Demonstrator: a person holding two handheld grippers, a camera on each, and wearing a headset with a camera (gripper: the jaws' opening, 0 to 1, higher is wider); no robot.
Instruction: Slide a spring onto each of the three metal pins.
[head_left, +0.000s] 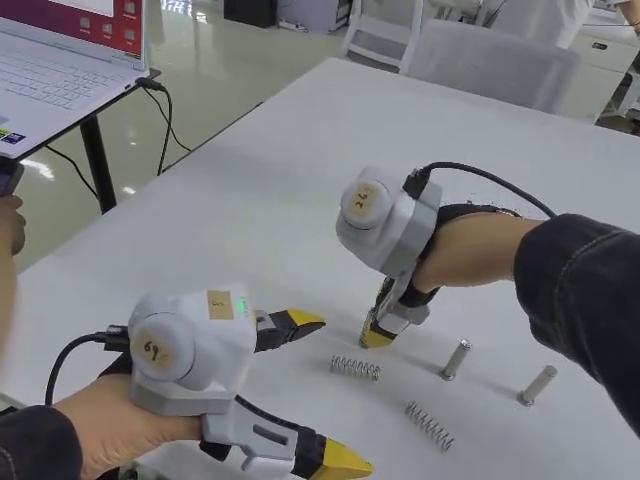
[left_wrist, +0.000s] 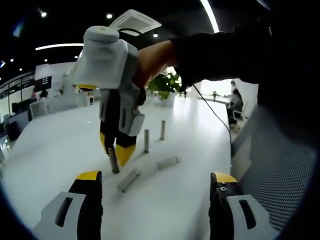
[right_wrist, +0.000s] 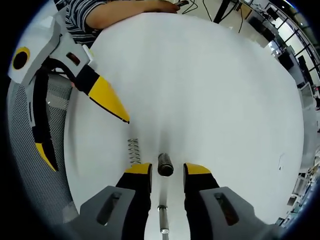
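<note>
Head view, from left to right: a laptop (head_left: 60, 70) sits on a separate stand in the upper left of the frame, and the white tabletop (head_left: 300, 170) spans the rest. At lower left the left claw (head_left: 325, 393) stands wide open with nothing between its yellow tips; the left gripper view shows the same broad gap (left_wrist: 155, 176). At frame centre the right claw (head_left: 377, 335) points steeply down at the tabletop, its jaws drawn narrow. In the left gripper view this claw (left_wrist: 117, 150) grips a spring (left_wrist: 114, 161) held upright, whose lower end reaches the surface or very nearly so. In the right gripper view the same spring (right_wrist: 165, 165) appears end-on between the two tips. Just right of the right claw a second spring (head_left: 356, 367) lies flat, and a third spring (head_left: 430, 425) lies flat toward the lower right. Further right, two metal pins stand on end, apart from each other and bare: the nearer pin (head_left: 455, 358) just beside the second spring, the farther pin (head_left: 537, 385) close to the person's dark sleeve (head_left: 590, 300).
</note>
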